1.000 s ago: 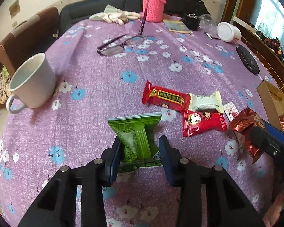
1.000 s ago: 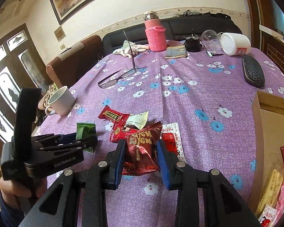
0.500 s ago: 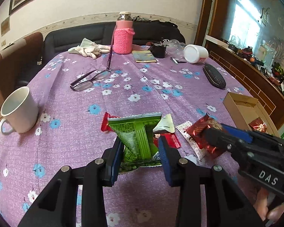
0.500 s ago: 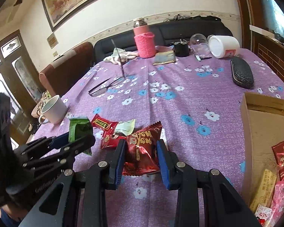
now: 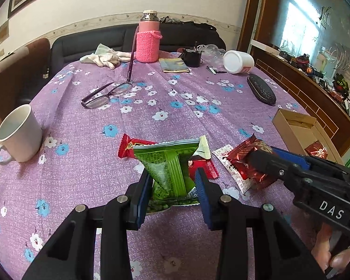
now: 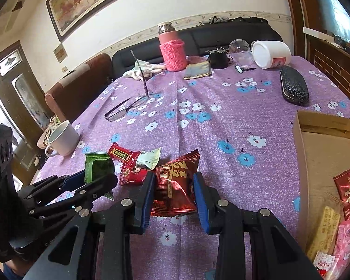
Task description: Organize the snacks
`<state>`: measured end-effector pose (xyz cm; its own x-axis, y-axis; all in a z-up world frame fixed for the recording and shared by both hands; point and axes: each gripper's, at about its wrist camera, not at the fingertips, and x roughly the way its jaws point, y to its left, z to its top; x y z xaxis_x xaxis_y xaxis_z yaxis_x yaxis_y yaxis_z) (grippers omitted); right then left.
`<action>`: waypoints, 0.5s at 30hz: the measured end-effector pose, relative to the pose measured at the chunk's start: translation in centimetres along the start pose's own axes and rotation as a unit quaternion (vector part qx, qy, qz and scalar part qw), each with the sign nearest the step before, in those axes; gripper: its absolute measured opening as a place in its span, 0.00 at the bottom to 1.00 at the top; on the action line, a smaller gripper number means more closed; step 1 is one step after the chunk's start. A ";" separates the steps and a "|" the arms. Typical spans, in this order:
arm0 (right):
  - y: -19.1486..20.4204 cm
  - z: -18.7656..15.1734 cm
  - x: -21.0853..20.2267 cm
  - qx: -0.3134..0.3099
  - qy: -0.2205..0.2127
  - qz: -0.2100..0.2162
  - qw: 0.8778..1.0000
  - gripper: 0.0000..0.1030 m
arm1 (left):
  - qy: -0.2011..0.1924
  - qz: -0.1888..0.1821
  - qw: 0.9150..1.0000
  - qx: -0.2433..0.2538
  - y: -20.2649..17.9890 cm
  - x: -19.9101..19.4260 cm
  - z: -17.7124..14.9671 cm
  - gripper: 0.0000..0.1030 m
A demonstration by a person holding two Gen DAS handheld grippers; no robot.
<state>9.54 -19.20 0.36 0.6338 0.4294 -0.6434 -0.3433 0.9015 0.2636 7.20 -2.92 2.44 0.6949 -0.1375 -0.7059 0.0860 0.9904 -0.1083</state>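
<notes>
My left gripper (image 5: 172,179) is shut on a green snack packet (image 5: 169,168), held just above the purple flowered tablecloth (image 5: 151,107). My right gripper (image 6: 173,182) is shut on a shiny dark-red snack packet (image 6: 176,184), also lifted; it shows at the right of the left wrist view as the dark-red packet (image 5: 246,161). On the cloth lie a red bar packet (image 6: 122,155), a pale green-white packet (image 6: 149,158), another red packet (image 6: 131,175) and a flat white sachet (image 5: 231,168). At the right stands the cardboard box (image 6: 315,144) with several snacks inside.
A white mug (image 5: 18,133) stands at the left edge. Glasses (image 5: 105,93), a pink-sleeved flask (image 5: 148,37), a black glasses case (image 5: 261,92), a tipped white jar (image 5: 238,61), a cloth (image 5: 102,56) and a black cup (image 5: 192,57) lie further back. A dark sofa runs behind.
The left gripper has lifted the green packet off the cloth and tilted up, so more of the room and box show. The right gripper holds its red packet almost still.
</notes>
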 end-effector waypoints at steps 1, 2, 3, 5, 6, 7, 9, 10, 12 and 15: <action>0.0 0.0 0.0 0.001 -0.001 -0.001 1.000 0.35 | -0.001 -0.001 1.000 0.000 0.0 -0.1 0.0 0.35; -0.1 0.0 0.0 0.002 -0.001 -0.002 1.000 0.35 | -0.002 -0.002 1.000 0.000 0.0 -0.1 0.1 0.35; -0.2 0.0 0.0 0.004 -0.002 0.000 1.000 0.35 | -0.003 -0.003 1.000 0.000 -0.1 -0.2 0.1 0.35; -0.3 0.0 -0.1 0.007 -0.003 -0.002 1.000 0.35 | -0.004 -0.005 1.000 0.001 -0.1 -0.2 0.1 0.35; -0.3 0.0 -0.1 0.009 -0.003 -0.002 1.000 0.35 | -0.004 -0.005 1.000 0.001 -0.1 -0.2 0.0 0.35; -0.5 0.1 -0.1 0.012 -0.003 -0.001 1.000 0.35 | -0.004 -0.007 1.000 0.000 -0.1 -0.2 0.0 0.35; -0.7 0.1 -0.1 0.017 -0.003 0.000 1.000 0.35 | -0.005 -0.009 1.000 -0.001 -0.1 -0.2 0.0 0.35; -0.8 0.1 -0.2 0.019 -0.004 0.000 1.000 0.35 | -0.005 -0.009 1.000 -0.001 -0.2 -0.2 0.0 0.35; -1.0 0.2 -0.3 0.022 -0.006 0.000 1.000 0.35 | -0.004 -0.009 1.000 0.000 -0.2 -0.1 0.0 0.35; -1.1 0.3 -0.5 0.027 -0.008 0.001 1.000 0.35 | -0.002 -0.007 1.000 0.001 -0.3 0.0 0.0 0.35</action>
<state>9.80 -20.42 0.58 0.6447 0.4312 -0.6312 -0.3064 0.9022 0.3035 7.15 -3.20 2.47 0.6964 -0.1510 -0.7016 0.0975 0.9885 -0.1160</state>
